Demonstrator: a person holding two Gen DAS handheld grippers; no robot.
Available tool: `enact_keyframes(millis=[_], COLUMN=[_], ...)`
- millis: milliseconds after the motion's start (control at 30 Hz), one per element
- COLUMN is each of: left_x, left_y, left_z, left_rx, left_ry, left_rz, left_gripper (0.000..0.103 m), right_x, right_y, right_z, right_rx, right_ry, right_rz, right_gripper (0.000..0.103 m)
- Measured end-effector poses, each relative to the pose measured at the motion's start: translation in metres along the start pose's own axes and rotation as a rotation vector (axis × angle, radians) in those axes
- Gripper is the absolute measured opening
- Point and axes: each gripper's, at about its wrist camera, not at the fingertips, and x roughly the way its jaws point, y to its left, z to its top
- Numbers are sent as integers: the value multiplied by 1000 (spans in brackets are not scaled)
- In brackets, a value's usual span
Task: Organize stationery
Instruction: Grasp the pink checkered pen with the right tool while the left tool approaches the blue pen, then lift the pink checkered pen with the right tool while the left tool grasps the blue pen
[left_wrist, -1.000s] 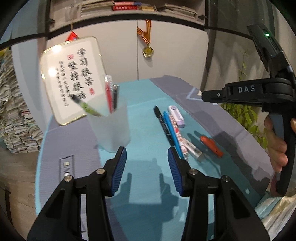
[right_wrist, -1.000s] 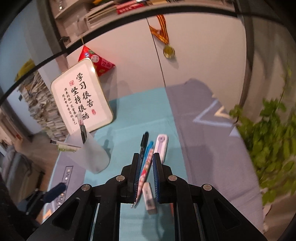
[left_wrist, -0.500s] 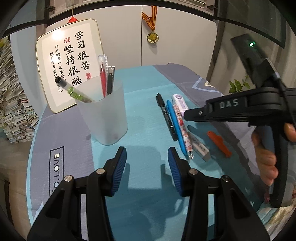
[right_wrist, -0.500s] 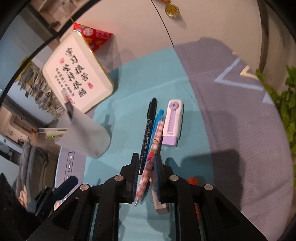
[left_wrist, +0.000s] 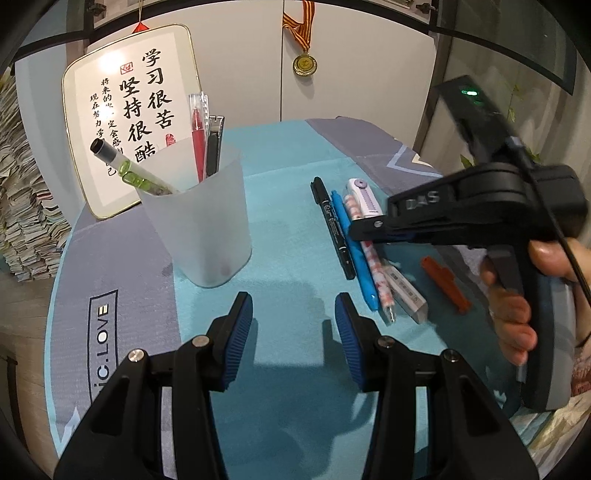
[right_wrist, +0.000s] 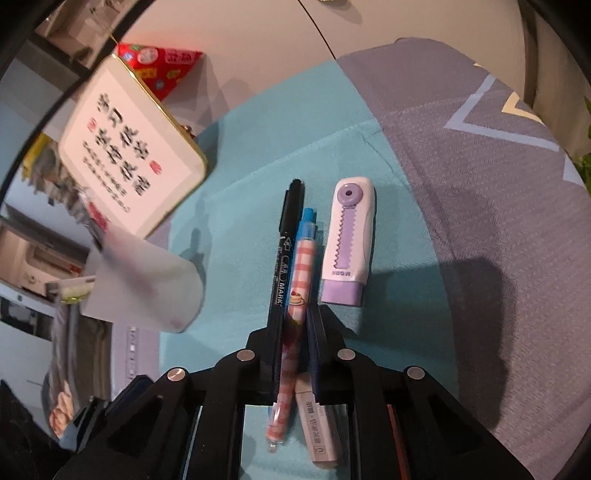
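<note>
The right gripper (right_wrist: 293, 328) is closed narrow on the pink checked pen (right_wrist: 295, 280), and its two pads press the pen's barrel from both sides. This pen lies on the teal mat (right_wrist: 240, 184) between the black marker (right_wrist: 286, 240) and the purple correction tape (right_wrist: 349, 243), with a blue pen (right_wrist: 308, 218) partly under it. A white eraser (right_wrist: 321, 424) lies just beside the pen's tip, near the gripper's body. The left gripper (left_wrist: 293, 325) hovers over the mat with its jaws moderately apart and nothing between them. In front of it stands the frosted cup (left_wrist: 195, 218), which already holds a red pen (left_wrist: 197, 133), a green-barrelled pen (left_wrist: 129, 170) and one dark item. An orange clip-like piece (left_wrist: 445, 282) lies on the mat at the right, near the person's hand (left_wrist: 517, 306).
</note>
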Motion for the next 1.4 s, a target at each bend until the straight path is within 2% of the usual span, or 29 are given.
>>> enact_keyframes(millis=[133, 333, 433, 500, 533, 600, 667, 733, 900, 967, 1100, 1167, 1233, 1300, 1400], left_x=[8, 26, 42, 55, 54, 56, 57, 57, 54, 53, 57, 59, 63, 64, 61], left_y=[-7, -37, -49, -55, -55, -55, -54, -54, -50, -48, -54, -56, -56, -54, -46], left_z=[8, 21, 24, 21, 20, 22, 24, 24, 22, 17, 16, 18, 20, 21, 20], left_rx=[8, 81, 90, 89, 76, 65, 52, 55, 55, 53, 79, 89, 94, 88, 45], left_ry=[15, 31, 81, 130, 116, 125, 140, 145, 171, 173, 176, 170, 155, 155, 189], left_rz=[-11, -22, -59, -61, -68, -82, -113, -134, -102, -102, -80, -76, -57, -52, -83], left_gripper=[45, 45, 44, 40, 38, 32, 19, 13, 12, 16, 16, 20, 20, 9, 8], right_x=[-23, -57, -81, -91, -95, -100, -102, -104, -107, -110, -112, -112, -113, -115, -119], right_y=[0, -24, -36, -41, -45, -50, -55, -56, -56, -56, -55, -54, -52, -52, -51], right_z=[-6, -18, -22, -26, -27, -27, -27, -28, -30, -32, -33, -33, -35, -36, -38], right_rx=[-26, 22, 19, 22, 30, 37, 46, 49, 39, 34, 36, 31, 26, 25, 23], right_ry=[-65, -122, -184, -207, -214, -224, -232, -237, -241, -244, -252, -249, -248, -250, -259], right_rz=[5, 89, 81, 82, 89, 97, 103, 112, 132, 136, 137, 139, 136, 133, 124], right_gripper=[12, 12, 12, 12, 12, 12, 12, 12, 12, 12, 12, 12, 12, 12, 12])
